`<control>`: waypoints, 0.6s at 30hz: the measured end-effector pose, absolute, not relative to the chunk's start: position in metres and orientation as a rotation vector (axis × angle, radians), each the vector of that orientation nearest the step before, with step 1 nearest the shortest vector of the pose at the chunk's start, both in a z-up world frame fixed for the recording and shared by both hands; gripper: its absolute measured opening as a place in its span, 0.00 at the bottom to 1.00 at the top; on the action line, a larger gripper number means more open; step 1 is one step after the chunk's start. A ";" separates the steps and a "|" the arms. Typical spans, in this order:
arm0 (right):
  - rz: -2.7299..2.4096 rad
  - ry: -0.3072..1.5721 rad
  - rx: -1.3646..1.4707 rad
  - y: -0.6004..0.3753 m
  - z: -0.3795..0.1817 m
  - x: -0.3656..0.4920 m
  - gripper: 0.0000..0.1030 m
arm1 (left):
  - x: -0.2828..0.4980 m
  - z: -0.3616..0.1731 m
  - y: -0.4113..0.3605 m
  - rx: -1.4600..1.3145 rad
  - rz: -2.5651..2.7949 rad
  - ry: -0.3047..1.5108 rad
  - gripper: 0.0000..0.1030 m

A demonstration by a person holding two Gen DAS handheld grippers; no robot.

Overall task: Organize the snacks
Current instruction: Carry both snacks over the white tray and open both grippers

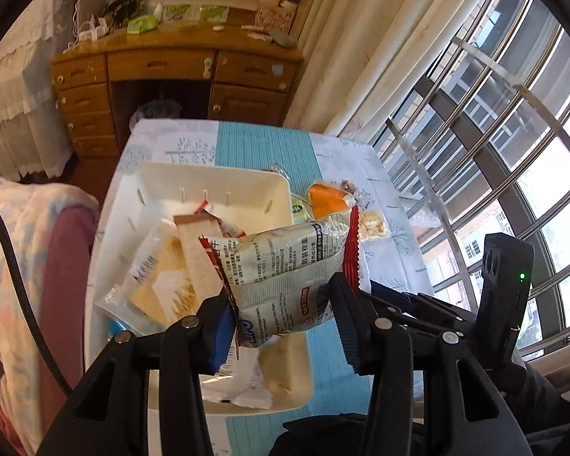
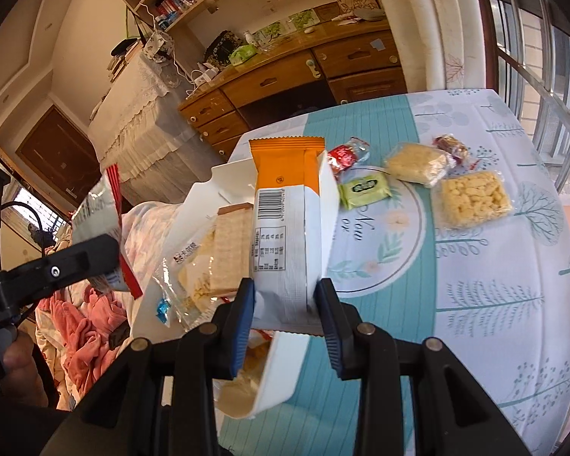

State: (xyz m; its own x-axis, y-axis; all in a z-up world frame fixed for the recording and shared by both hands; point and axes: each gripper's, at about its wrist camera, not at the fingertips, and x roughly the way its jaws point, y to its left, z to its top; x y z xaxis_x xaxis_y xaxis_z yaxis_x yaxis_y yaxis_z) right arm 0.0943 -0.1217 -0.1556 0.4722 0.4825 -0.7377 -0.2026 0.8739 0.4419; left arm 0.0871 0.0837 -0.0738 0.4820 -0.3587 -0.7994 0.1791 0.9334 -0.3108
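Two snack packets held above the white tray (image 1: 247, 186)

Left gripper (image 1: 283, 323) pinches a white printed packet (image 1: 285, 262), frame centre. Right gripper (image 2: 287, 323) pinches an orange-and-white packet (image 2: 285, 220), centre; loose snacks (image 2: 471, 199) lie upper right.

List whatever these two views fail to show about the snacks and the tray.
- White plastic tray, left wrist view: its near floor is hidden by the white and red printed biscuit bag in the left tool.
- Orange and white wrapped packet, right wrist view: only its back shows; the print is too small to read. The right tool covers its lower end.
- Small green sachet: label too small.
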 end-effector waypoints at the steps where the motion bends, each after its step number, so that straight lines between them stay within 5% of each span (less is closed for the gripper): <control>1: 0.429 0.995 0.315 -0.115 -0.156 0.095 0.33 | 0.087 -0.073 0.090 -0.187 -0.337 1.006 0.44; 15: 0.352 0.991 0.384 -0.069 -0.166 0.103 0.36 | 0.093 -0.086 0.163 -0.165 -0.407 0.971 0.45; 18: 0.323 0.994 0.396 -0.066 -0.169 0.107 0.38 | 0.098 -0.092 0.171 -0.179 -0.412 0.996 0.55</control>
State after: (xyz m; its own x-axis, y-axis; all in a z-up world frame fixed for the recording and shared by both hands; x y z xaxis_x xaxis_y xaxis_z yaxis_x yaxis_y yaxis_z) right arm 0.1070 -0.0658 -0.1693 0.5082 0.4372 -0.7420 -0.0825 0.8823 0.4633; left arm 0.0982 0.1712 -0.0921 0.4748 -0.4158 -0.7756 0.2543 0.9086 -0.3314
